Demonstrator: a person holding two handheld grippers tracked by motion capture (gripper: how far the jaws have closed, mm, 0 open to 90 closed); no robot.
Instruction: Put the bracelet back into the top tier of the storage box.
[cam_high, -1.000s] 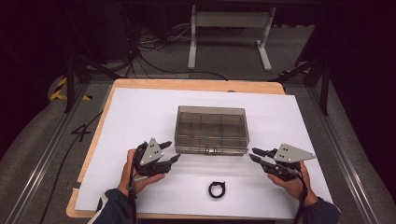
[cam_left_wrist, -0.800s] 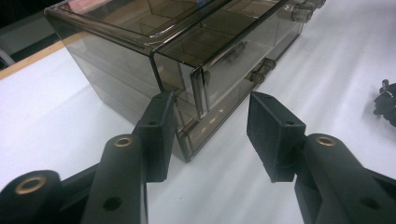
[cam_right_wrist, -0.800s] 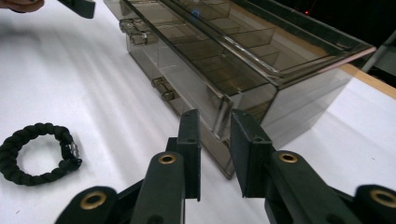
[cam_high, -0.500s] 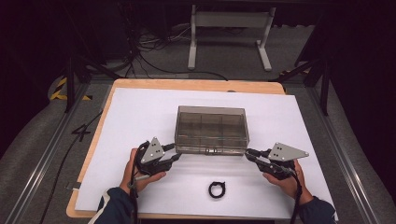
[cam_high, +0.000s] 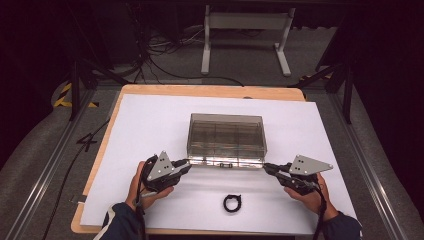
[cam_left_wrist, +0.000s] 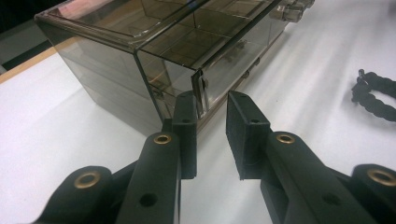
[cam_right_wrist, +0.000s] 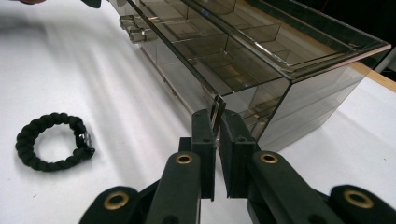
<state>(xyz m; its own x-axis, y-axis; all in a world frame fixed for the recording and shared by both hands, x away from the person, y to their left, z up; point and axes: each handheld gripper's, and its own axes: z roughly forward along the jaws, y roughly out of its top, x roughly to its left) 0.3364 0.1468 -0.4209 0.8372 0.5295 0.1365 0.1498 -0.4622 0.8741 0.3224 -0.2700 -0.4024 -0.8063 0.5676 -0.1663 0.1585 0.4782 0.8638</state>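
My left hand (cam_high: 145, 186) lies low on the counter (cam_high: 150, 125), forearm coming in from the near edge, wrist level, its gripper (cam_high: 186, 162) pointing right and slightly away at the near left corner of the smoky clear box (cam_high: 226, 136). Left fingers (cam_left_wrist: 186, 123) have just been closing and now stand narrow, straddling the small corner tab (cam_left_wrist: 200, 91) of the lid; one finger sits right against the tab, the other just clear, a gap visible, so no pinch yet. The box sits mid-counter on the white sheet, lid down, dividers inside, latch on its near face. A black braided bracelet (cam_high: 232, 203) lies flat on the sheet near the front edge, between my two hands, apart from the box. My right hand (cam_high: 310, 192) mirrors the left: low on the counter, forearm from the near right, its gripper (cam_high: 266, 167) pointing left and slightly away at the near right corner of the box. Right fingers (cam_right_wrist: 204, 135) have just been closing too and are now squeezed nearly together on the right corner tab (cam_right_wrist: 217, 112) of the lid, thin plastic clamped between the pads.
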